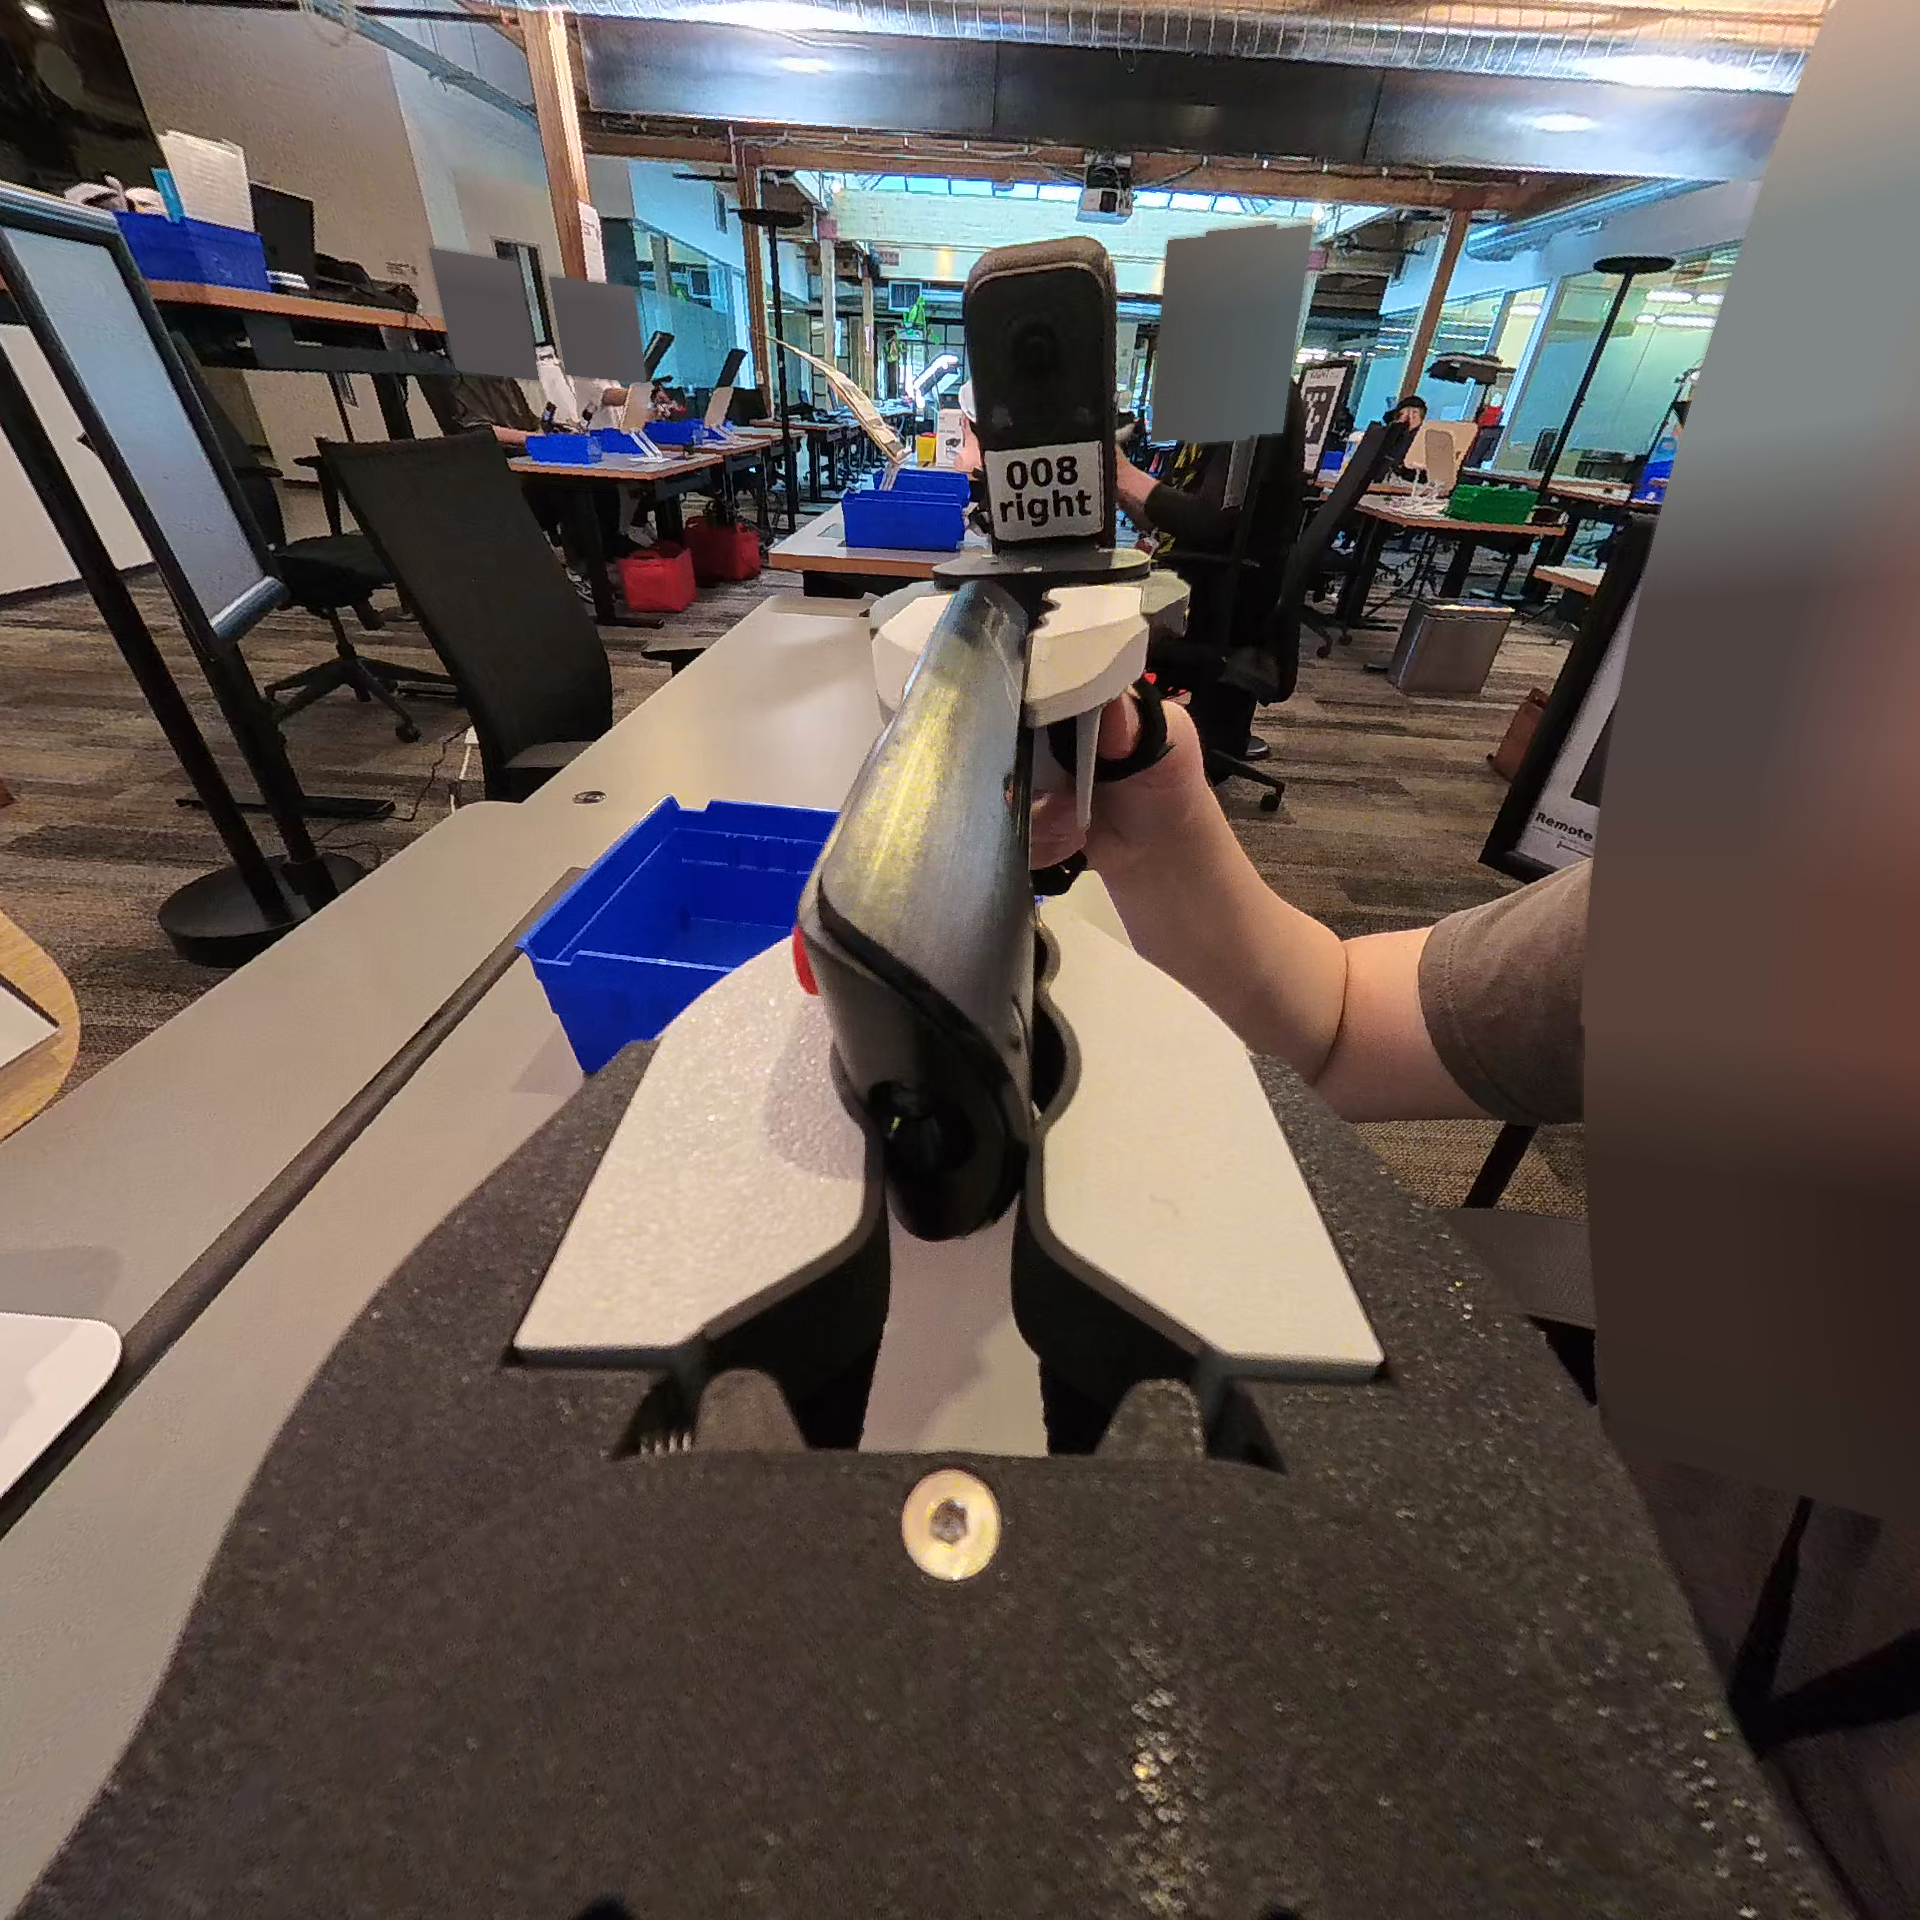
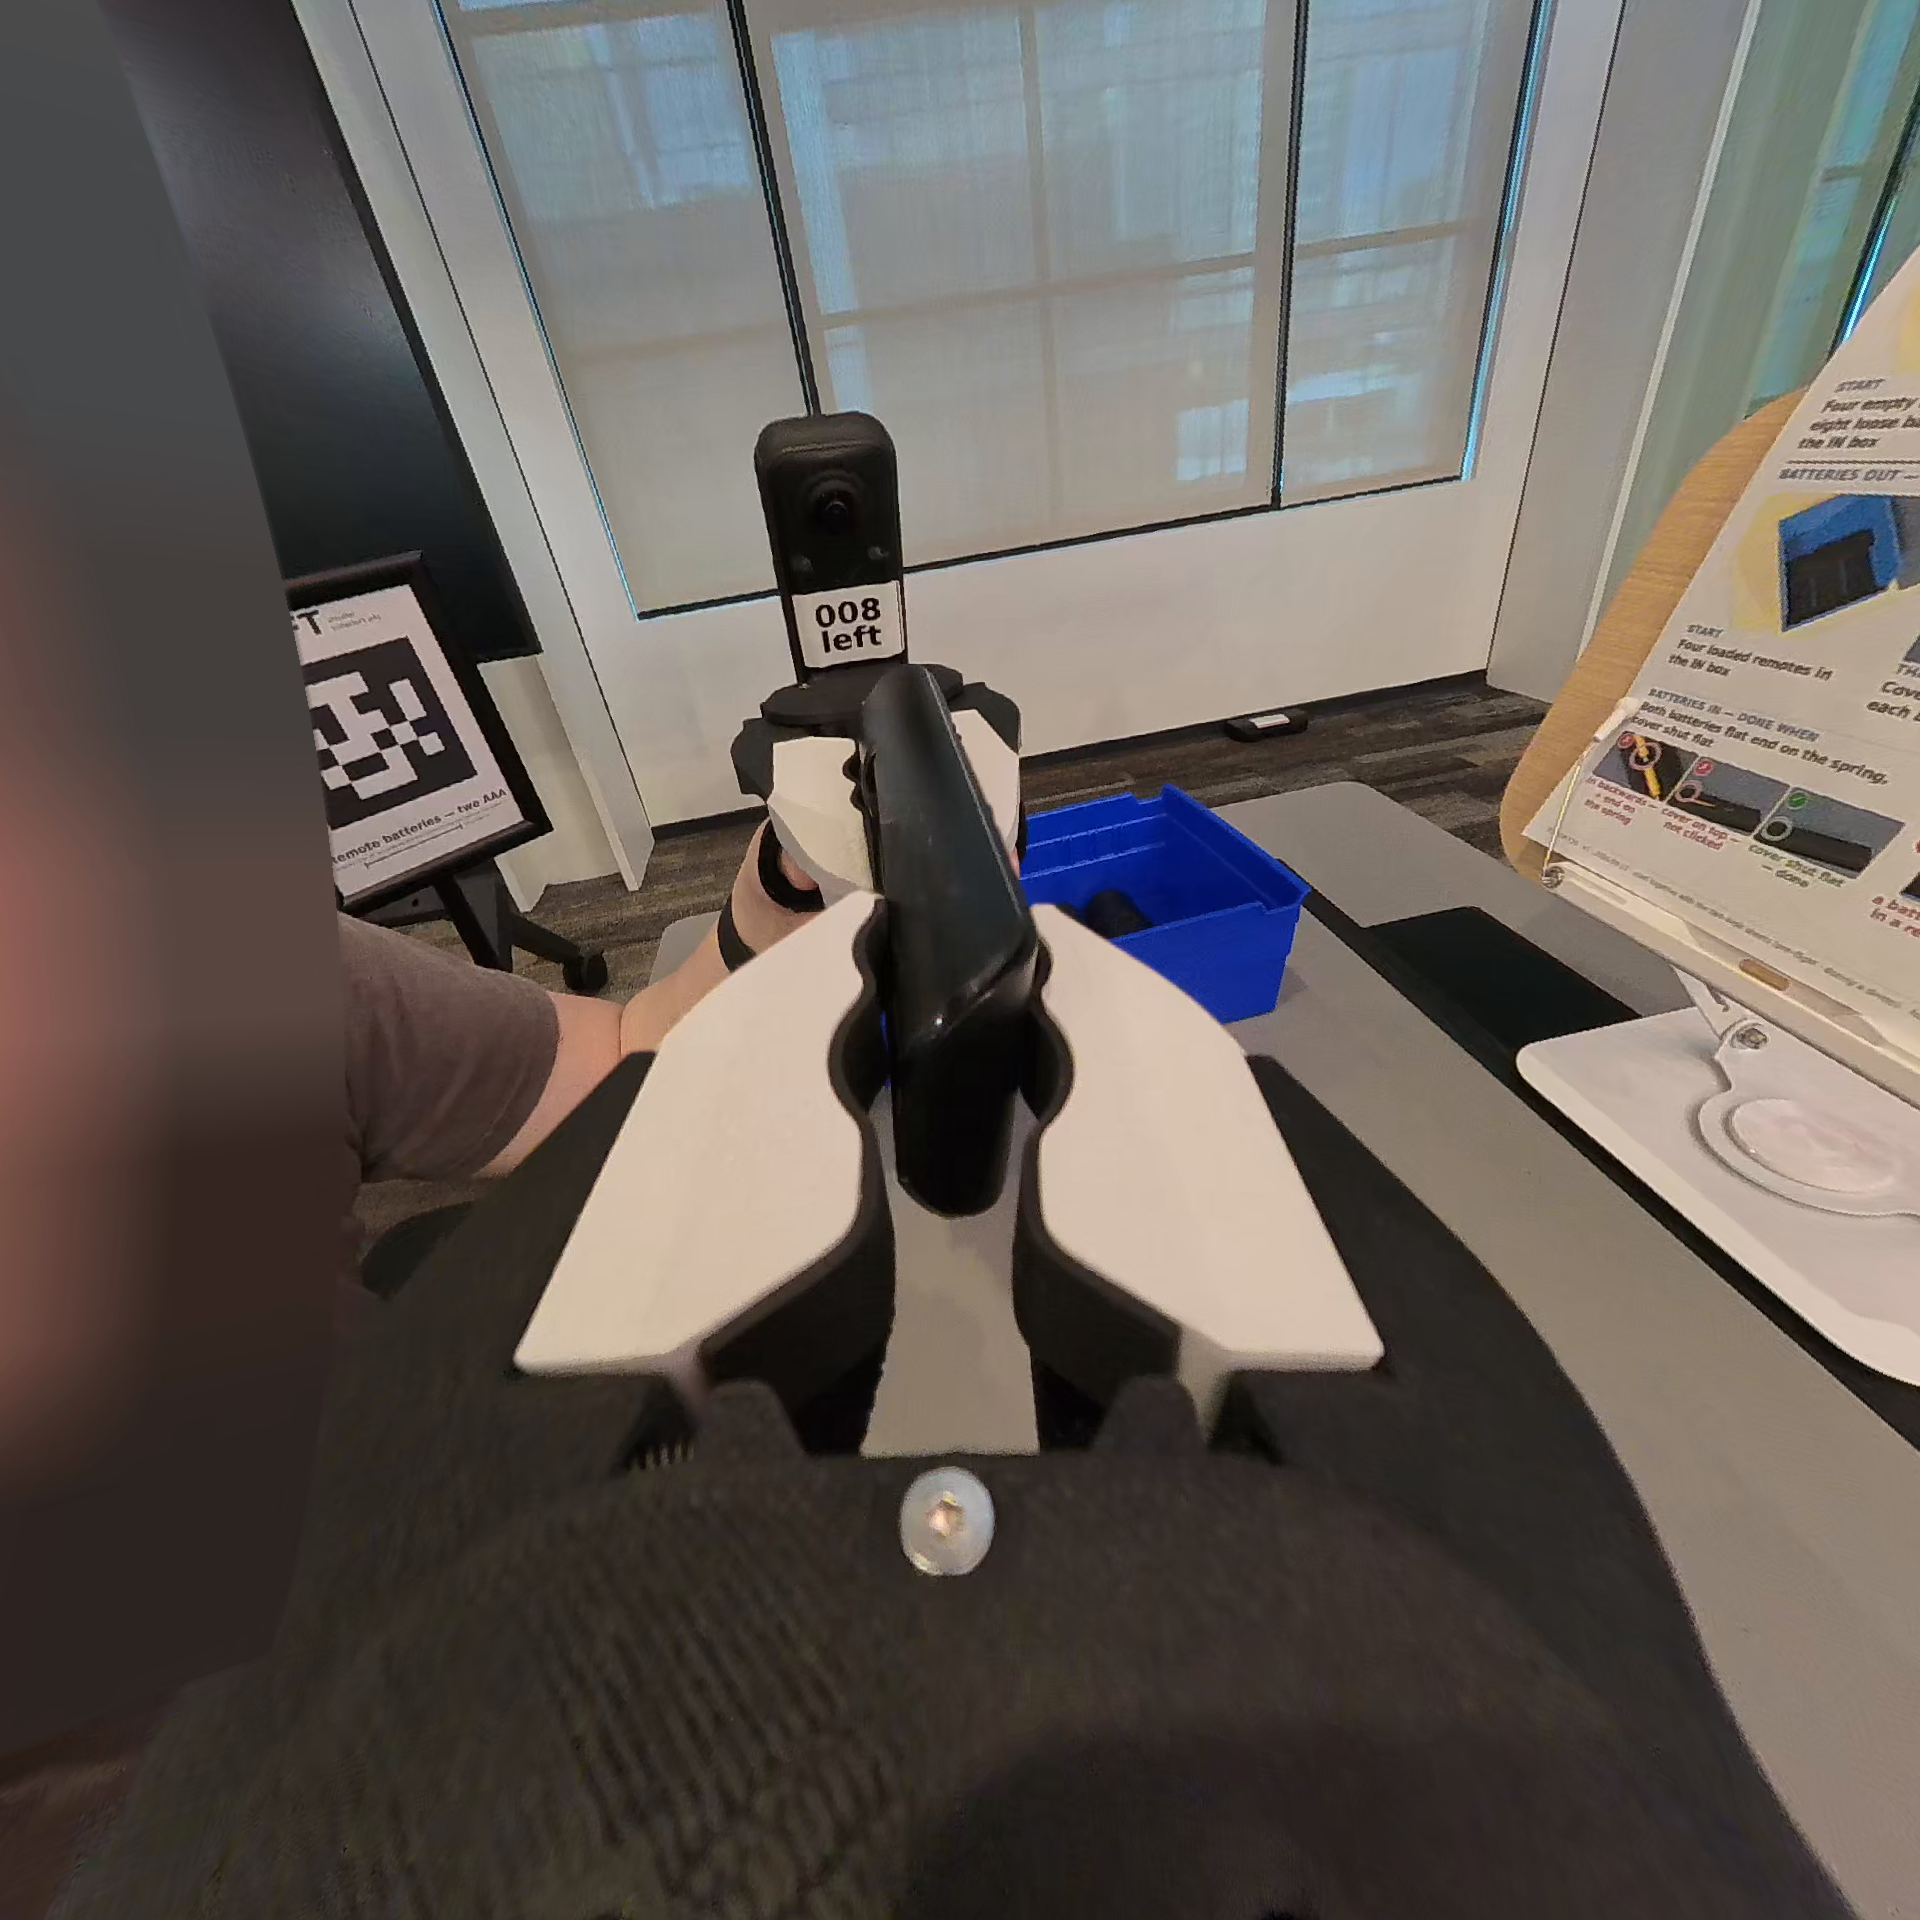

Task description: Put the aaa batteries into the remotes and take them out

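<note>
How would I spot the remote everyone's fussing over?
Find the grey table with an open blue plastic bin. Above it, the left gripper and right gripper clamp opposite ends of a long glossy black remote, the only thing held in the air.

From my seat, the long glossy black plastic remote (image 1: 925,914) covers most of the far right-hand gripper (image 1: 1023,717), so I can't make out where its fingertips meet, and the same remote (image 2: 940,935) hides the middle of the left-hand gripper (image 2: 883,821) in the other view. The open blue plastic bin (image 2: 1174,904) holds a dark rounded object (image 2: 1107,912) too dim and half-covered for me to identify. The white printed instruction sheet (image 2: 1766,675) runs off the right edge.
</note>
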The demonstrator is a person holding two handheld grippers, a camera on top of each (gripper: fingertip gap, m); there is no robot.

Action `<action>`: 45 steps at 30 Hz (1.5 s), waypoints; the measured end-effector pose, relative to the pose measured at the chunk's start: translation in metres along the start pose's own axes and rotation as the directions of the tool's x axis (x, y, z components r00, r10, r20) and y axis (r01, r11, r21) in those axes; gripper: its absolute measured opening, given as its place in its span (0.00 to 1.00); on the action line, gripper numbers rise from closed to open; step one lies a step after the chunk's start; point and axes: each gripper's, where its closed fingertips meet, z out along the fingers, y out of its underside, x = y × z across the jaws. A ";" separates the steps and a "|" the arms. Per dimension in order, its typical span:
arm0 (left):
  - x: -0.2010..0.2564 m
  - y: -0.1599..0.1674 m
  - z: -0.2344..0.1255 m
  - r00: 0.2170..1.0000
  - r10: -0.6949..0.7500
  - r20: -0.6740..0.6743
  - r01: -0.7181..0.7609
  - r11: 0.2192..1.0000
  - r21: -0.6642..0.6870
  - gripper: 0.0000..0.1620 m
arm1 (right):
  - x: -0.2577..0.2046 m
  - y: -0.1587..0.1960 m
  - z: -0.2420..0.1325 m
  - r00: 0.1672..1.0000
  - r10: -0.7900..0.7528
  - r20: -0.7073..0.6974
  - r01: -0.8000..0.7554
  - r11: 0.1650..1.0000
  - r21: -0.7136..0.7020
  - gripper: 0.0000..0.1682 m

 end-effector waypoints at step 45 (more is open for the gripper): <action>-0.001 -0.016 -0.005 0.999 0.022 0.047 -0.026 0.994 0.104 0.15 | 0.001 -0.022 -0.003 0.996 0.065 -0.055 -0.053 0.979 0.199 0.14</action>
